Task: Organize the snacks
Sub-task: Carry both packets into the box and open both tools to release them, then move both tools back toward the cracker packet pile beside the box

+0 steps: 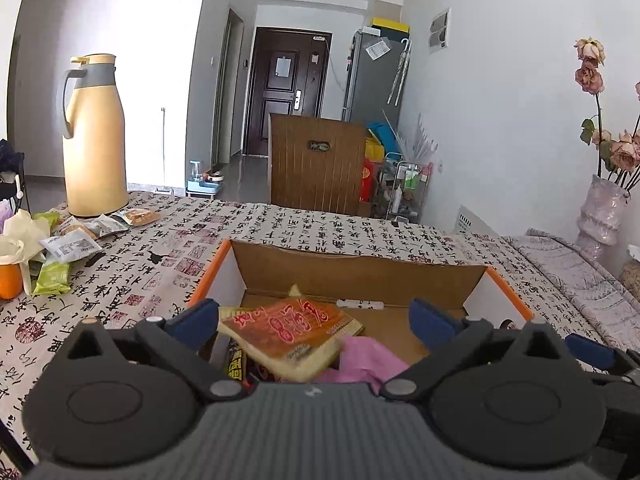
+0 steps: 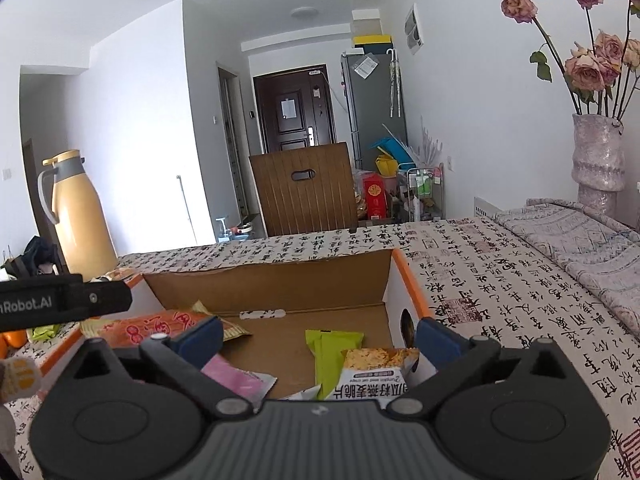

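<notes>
- The cardboard box [image 1: 360,276] stood open on the table [image 1: 280,232], its orange-edged walls up and several snacks already inside.
- A red-and-orange snack packet [image 1: 286,334] lay tilted near the box's left side, blurred in the left wrist view, just beside the left gripper's [image 1: 314,320] near finger; I could not tell whether it touched that finger.
- The left gripper hung over the box with its jaws spread wide and nothing pinched between them, so the packet looked released.
- A pink wrapper [image 1: 362,360] lay under and beside that packet, and a dark packet [image 1: 236,364] showed at the box's near edge.
- The right gripper [image 2: 318,338] was also over the box, jaws apart and empty.
- Below it lay a green packet [image 2: 330,354] and an oat crisp packet [image 2: 374,372], both resting on the box floor near the right wall.
- More snacks [image 1: 76,240] were left on the tablecloth, well apart from the box, near the yellow thermos [image 1: 94,136].
- My judgement: the task was partly done, with at least five items boxed and a handful of loose packets left to fetch from the left side of the table.
- A vase of flowers [image 2: 598,160] stood on the far right, clear of the work.
</notes>
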Available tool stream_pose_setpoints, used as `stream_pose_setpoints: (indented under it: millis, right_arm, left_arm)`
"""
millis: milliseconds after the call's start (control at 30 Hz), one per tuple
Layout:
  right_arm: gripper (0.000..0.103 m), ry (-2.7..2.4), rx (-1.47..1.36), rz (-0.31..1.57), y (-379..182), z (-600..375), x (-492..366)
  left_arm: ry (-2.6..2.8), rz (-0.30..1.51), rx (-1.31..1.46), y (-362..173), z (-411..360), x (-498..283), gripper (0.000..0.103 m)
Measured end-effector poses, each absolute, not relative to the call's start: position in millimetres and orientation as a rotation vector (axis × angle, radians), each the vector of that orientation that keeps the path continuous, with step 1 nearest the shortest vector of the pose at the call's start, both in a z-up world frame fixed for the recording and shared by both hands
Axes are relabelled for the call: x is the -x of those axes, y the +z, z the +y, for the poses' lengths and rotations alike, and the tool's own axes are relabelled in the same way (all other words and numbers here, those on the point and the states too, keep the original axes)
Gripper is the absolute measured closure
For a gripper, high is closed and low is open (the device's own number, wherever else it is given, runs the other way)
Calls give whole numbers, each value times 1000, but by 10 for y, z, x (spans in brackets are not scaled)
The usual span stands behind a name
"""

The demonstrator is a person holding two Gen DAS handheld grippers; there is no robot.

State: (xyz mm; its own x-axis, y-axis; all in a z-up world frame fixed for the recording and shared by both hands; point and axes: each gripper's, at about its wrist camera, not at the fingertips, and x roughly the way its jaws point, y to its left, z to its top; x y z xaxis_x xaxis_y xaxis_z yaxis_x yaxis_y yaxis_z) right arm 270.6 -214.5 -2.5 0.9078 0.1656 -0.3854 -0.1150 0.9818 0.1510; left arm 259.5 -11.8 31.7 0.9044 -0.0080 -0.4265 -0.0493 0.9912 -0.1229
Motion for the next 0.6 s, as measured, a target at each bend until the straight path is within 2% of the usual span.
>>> stream_pose_setpoints:
  millis: [600]
  right_arm:
    - [0,122,-93,371,125,-2125,-2616]
  left_arm:
    - [6,439,176,469,-84,-2469,0]
